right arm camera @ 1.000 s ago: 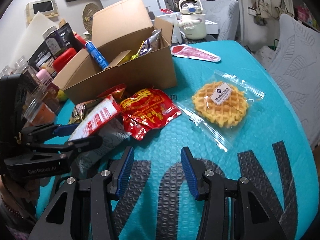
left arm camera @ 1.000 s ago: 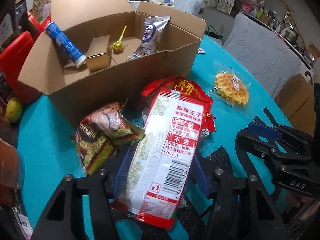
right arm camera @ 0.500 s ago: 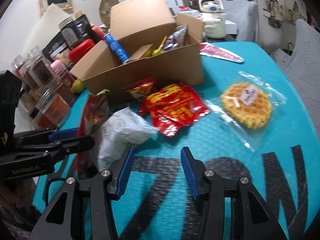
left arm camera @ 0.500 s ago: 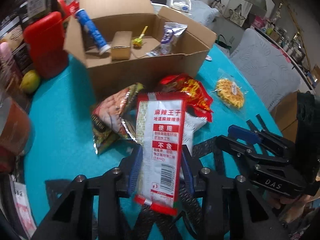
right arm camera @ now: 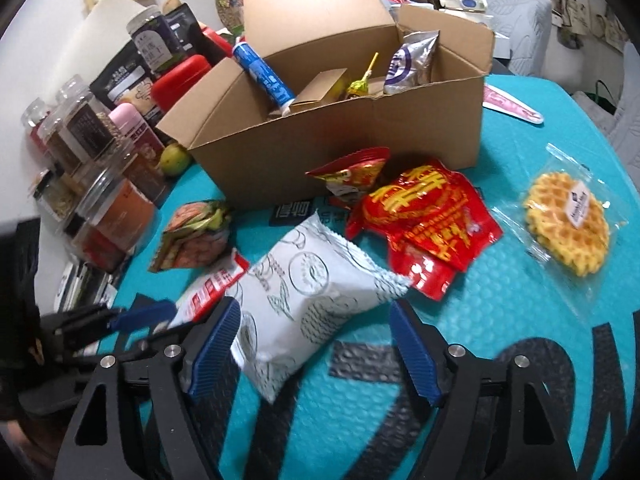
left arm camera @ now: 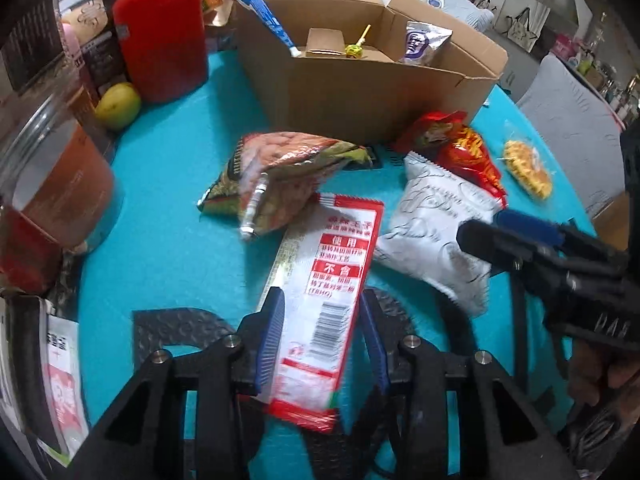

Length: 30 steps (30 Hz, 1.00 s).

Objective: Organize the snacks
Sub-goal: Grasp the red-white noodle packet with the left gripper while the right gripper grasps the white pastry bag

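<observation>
My left gripper (left arm camera: 320,296) is shut on the near end of a long red-and-white snack packet (left arm camera: 336,264), and its jaws are easing open. The packet's far end reaches towards a green-and-orange bag (left arm camera: 288,168). My right gripper (right arm camera: 316,306) is opening wide. The near end of a white patterned packet (right arm camera: 312,292) lies between its pads (right arm camera: 216,340), untouched. An open cardboard box (right arm camera: 340,136) stands behind, holding a blue tube, a lollipop and a silver pouch. In front of the box lie a red bag (right arm camera: 428,216) and a smaller red bag (right arm camera: 352,172). A wrapped waffle (right arm camera: 568,224) lies to the right.
Jars (right arm camera: 120,208), dark pouches and a red container (left arm camera: 160,36) crowd the table's left edge, with a yellow-green fruit (left arm camera: 118,106) beside them. A pink sachet (right arm camera: 508,104) lies behind the box on the teal cover (right arm camera: 500,340). Chairs stand beyond the table.
My left gripper closed on the red-and-white packet and drew it back off the pile, uncovering the white packet. My right gripper shifted left to the white packet and its jaws spread wide.
</observation>
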Tool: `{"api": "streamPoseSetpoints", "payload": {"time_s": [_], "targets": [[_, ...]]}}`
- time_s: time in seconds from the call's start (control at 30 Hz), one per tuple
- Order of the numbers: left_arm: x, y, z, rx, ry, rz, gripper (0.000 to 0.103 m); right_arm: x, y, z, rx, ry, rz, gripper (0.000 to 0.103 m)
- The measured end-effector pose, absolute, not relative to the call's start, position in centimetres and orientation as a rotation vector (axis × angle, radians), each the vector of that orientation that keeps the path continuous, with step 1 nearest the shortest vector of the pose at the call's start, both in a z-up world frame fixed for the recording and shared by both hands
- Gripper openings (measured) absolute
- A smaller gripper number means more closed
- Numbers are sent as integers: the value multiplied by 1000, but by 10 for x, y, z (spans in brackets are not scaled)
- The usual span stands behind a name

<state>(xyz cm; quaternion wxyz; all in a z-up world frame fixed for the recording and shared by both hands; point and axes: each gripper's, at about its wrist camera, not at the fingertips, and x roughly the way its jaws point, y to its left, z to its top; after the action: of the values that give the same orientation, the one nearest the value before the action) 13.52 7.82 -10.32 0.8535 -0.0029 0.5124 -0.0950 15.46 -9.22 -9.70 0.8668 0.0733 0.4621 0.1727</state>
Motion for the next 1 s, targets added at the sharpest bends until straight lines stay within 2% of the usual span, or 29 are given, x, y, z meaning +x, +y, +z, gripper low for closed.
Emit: {"api": "streamPoseSetpoints", "payload": {"time_s": [0.13,0.2,0.23,0.27,0.33,0.5,0.57,0.6,0.63,0.67,0.73,1.0], "targets": [[137,77,-105,33,1065,-203,45,167,-84,-99,155,987,335,83],[138,76,-106,59,1066,-180,55,174,-80,-101,157,1004,325,83],[141,76,-110,70,1092,-157,66,176,-78,-102,156,1010,322,83],[145,78,-117,55,1129,-149,71,179,-76,-104,147,1019,319,84],[144,83,-114,33,1087,-163,75,184,-71,-108,128,1035,315,86],[144,86,-114,54,1060,-171,75,185,-64,-115,89,1028,327,84],[143,84,-114,65,1043,-164,74,180,-64,-116,68,1012,342,73],[142,83,-115,67,1038,-164,72,178,-67,-116,69,1005,355,72],[140,81,-114,68,1027,-175,58,176,-68,-116,71,1004,362,69],[138,79,-112,76,1019,-179,50,174,-71,-115,76,1004,375,64],[135,73,-113,92,1025,-189,50,170,-76,-115,86,1009,401,57],[123,60,-112,92,1060,-249,50,137,-99,-113,36,1019,446,56]]}}
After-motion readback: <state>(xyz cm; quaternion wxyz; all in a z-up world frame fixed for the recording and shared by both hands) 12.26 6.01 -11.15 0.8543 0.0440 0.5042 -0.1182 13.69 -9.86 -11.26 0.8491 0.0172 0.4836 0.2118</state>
